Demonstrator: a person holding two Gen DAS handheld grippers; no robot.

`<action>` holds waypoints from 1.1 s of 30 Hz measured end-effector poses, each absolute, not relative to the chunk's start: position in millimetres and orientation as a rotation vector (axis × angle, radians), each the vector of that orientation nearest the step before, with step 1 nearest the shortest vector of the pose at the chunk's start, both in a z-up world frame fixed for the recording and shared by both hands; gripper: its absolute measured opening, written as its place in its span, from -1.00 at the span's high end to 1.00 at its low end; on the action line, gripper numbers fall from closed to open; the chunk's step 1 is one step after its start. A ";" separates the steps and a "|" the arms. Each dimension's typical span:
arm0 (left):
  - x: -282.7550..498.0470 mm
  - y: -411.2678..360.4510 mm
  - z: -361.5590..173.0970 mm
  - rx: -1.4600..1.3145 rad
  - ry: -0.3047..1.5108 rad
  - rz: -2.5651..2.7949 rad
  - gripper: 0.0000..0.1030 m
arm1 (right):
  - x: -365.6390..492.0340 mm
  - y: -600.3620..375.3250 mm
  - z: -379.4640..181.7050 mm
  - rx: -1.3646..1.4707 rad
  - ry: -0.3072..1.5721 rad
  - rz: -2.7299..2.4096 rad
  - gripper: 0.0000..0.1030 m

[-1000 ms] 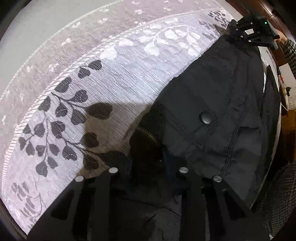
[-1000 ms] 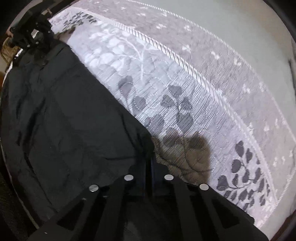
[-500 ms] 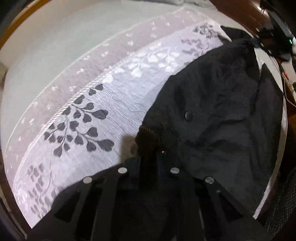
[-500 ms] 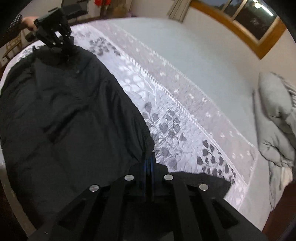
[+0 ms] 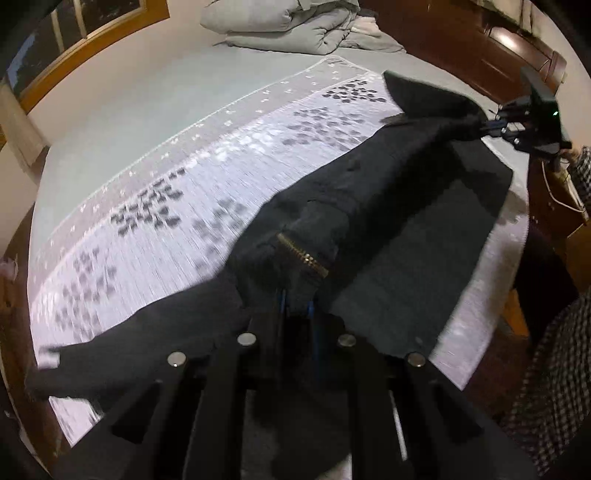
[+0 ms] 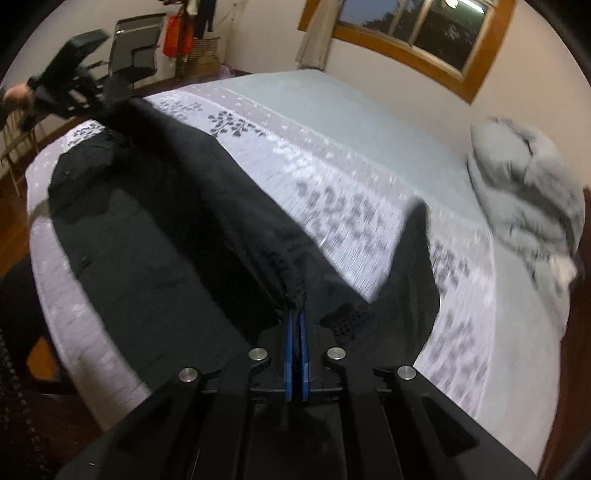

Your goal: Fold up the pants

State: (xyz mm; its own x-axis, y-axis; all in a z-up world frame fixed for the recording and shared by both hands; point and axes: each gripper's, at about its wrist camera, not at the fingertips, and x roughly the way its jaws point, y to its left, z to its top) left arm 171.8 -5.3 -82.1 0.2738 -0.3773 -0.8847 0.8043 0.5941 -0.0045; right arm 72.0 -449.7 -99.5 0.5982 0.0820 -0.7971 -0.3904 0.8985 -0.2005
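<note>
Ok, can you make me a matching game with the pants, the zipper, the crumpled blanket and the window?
Things:
1. pants
2. zipper
3. crumpled blanket
4. window

Descriptions:
A. grey, bunched up at the far end of the bed
B. gold teeth, just in front of the left gripper
C. wooden frame, dark outside
D. black, pinched at both ends by the left gripper and the right gripper

Pairs: 1-D, 2-B, 3-A, 4-C
</note>
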 end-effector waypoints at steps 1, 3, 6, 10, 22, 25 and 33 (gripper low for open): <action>158.8 -0.2 -83.3 0.474 1.016 -0.841 0.81 | 62.5 -449.3 -104.6 -0.358 0.905 0.280 0.94; 137.3 5.0 -89.2 0.435 1.036 -0.836 0.81 | 45.3 -448.2 -117.3 -0.324 0.936 0.278 0.94; 104.7 12.3 -118.1 0.372 1.096 -0.822 0.80 | 27.1 -445.3 -146.9 -0.286 1.004 0.276 0.92; 80.0 19.4 -174.3 0.318 1.188 -0.749 0.75 | 7.5 -437.8 -195.1 -0.289 1.089 0.251 0.75; 68.0 40.5 -140.8 0.152 1.017 -0.598 -0.77 | -20.1 -441.3 -131.2 -0.201 0.917 0.178 -0.47; 84.0 48.9 -148.3 0.203 1.003 -0.413 -0.78 | 8.4 -428.3 -124.1 -0.300 0.826 0.027 -0.50; 99.5 33.7 -186.7 0.281 1.016 -0.232 -0.79 | 95.0 -381.3 -174.6 -0.430 0.845 -0.109 -0.46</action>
